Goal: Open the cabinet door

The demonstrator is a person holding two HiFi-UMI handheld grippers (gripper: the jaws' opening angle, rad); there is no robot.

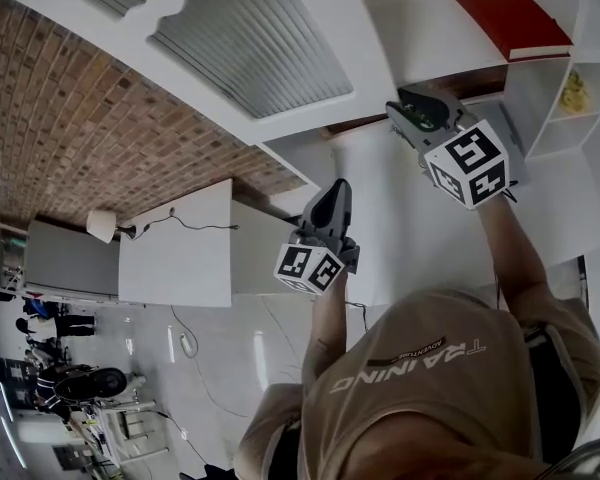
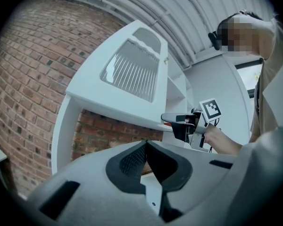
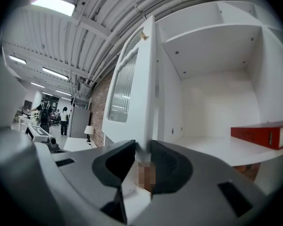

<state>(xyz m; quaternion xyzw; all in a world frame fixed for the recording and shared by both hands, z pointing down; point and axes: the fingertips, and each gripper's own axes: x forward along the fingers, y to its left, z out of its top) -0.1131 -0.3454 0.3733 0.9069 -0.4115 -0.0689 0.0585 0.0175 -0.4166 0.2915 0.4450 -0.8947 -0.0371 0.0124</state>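
The white cabinet door (image 1: 250, 43) with its ribbed glass panel stands swung out from the cabinet. Its thin edge (image 3: 148, 79) runs straight down between the jaws of my right gripper (image 3: 142, 152), and both pads sit against it. From the left gripper view, the right gripper (image 2: 169, 118) grips the door (image 2: 132, 69) at its lower corner. In the head view the right gripper (image 1: 412, 106) is up at the door's edge. My left gripper (image 1: 335, 196) hangs lower and to the left, away from the door. Its jaws (image 2: 145, 145) meet at the tips with nothing between them.
A red book (image 3: 264, 135) lies on the open cabinet shelf (image 3: 212, 147); the head view shows the red book (image 1: 505, 13) too. A side shelf holds something yellow (image 1: 575, 93). A brick wall (image 1: 70, 118), a white desk (image 1: 175, 248) and a lamp (image 1: 100, 225) lie beyond. People (image 3: 45, 112) stand far off.
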